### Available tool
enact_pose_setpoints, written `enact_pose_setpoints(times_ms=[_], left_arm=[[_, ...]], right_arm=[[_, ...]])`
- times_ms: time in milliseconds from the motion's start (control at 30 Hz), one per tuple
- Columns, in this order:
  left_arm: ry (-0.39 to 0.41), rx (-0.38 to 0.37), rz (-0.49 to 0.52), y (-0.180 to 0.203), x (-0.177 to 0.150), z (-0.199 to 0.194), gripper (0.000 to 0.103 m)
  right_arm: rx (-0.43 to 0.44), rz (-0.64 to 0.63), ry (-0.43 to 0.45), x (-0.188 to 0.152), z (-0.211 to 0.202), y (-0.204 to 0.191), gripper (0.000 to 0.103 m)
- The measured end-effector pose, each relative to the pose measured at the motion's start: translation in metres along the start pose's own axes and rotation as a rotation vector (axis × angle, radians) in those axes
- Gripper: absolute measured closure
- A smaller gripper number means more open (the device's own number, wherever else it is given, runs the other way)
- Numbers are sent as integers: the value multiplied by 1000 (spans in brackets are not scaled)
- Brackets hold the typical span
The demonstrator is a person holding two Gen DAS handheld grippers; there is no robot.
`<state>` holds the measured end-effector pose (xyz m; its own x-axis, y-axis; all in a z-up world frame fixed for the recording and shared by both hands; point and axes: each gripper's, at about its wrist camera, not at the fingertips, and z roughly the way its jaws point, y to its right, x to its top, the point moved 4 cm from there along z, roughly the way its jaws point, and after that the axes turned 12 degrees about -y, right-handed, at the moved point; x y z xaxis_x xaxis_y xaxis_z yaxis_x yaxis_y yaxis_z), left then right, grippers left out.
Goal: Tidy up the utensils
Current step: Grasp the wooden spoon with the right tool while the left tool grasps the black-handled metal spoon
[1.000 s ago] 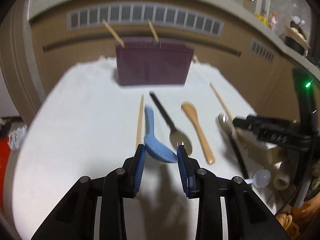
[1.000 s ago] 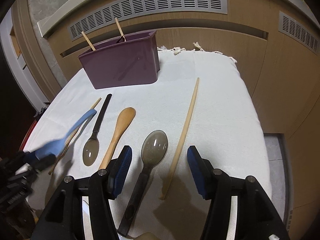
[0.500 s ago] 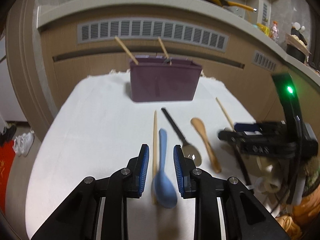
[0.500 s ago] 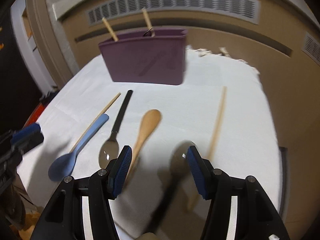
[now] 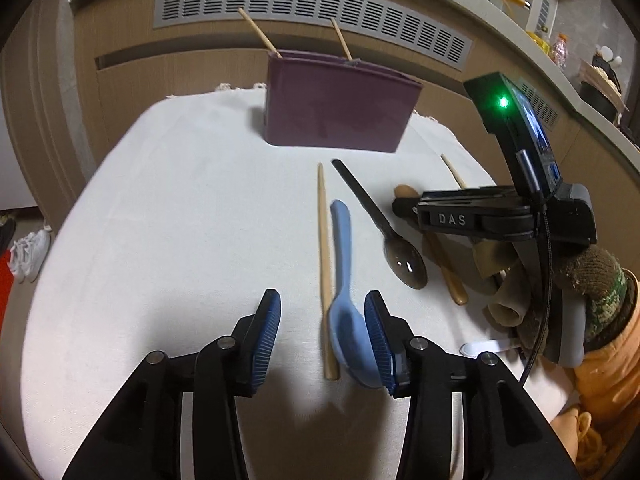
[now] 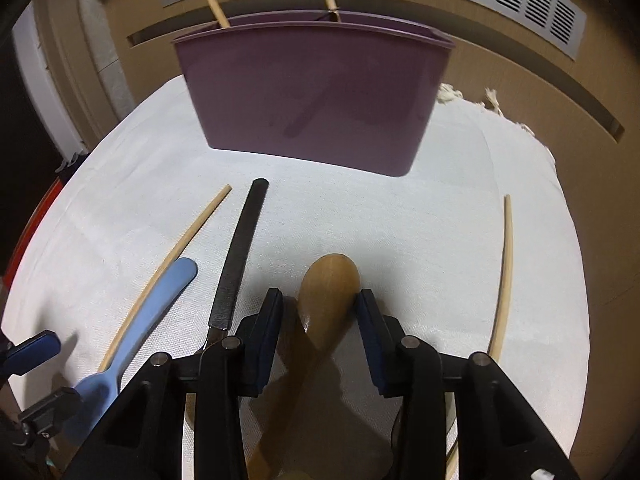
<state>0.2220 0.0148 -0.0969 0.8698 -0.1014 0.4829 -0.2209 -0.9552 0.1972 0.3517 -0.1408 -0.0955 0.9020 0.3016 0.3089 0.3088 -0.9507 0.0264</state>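
Observation:
A blue spoon [image 5: 343, 264] lies on the white cloth [image 5: 160, 240] beside a wooden chopstick [image 5: 323, 240]. My left gripper [image 5: 322, 322] straddles its bowl with the jaws opening; the bowl rests against the right pad and the left pad stands clear. My right gripper [image 6: 320, 320] is closing around the bowl of a wooden spoon [image 6: 330, 284], with a gap still on the left side. A purple holder [image 6: 312, 96] with two chopsticks in it stands at the back. Between the two spoons lies a black-handled spoon [image 6: 238, 260].
Another chopstick [image 6: 504, 272] lies near the cloth's right edge. A gloved hand [image 5: 592, 280] holds the right gripper [image 5: 404, 206] low over the wooden spoon. A small white spoon [image 5: 484, 347] lies near it. A vented wooden cabinet stands behind the table, and shoes [image 5: 32, 252] lie on the floor at left.
The left gripper set the blue spoon down beside the chopstick and widened its jaws. The right gripper moved from the dark spoon to the wooden spoon and narrowed its jaws.

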Motion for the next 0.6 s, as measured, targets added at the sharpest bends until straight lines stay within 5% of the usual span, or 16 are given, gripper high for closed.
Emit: enact_pose_setpoints(times_ms=[167, 333, 500, 600], left_arm=[[-40, -31, 11, 9, 8, 2, 52], [-74, -88, -20, 23, 52, 13, 52], [-151, 29, -24, 34, 105, 54, 53], [-239, 53, -19, 41, 122, 86, 63]], right_arm=[[105, 18, 0, -2, -12, 7, 74], [104, 36, 157, -9, -56, 23, 75], [68, 53, 252, -20, -82, 38, 74], [80, 56, 268, -27, -85, 43, 74]])
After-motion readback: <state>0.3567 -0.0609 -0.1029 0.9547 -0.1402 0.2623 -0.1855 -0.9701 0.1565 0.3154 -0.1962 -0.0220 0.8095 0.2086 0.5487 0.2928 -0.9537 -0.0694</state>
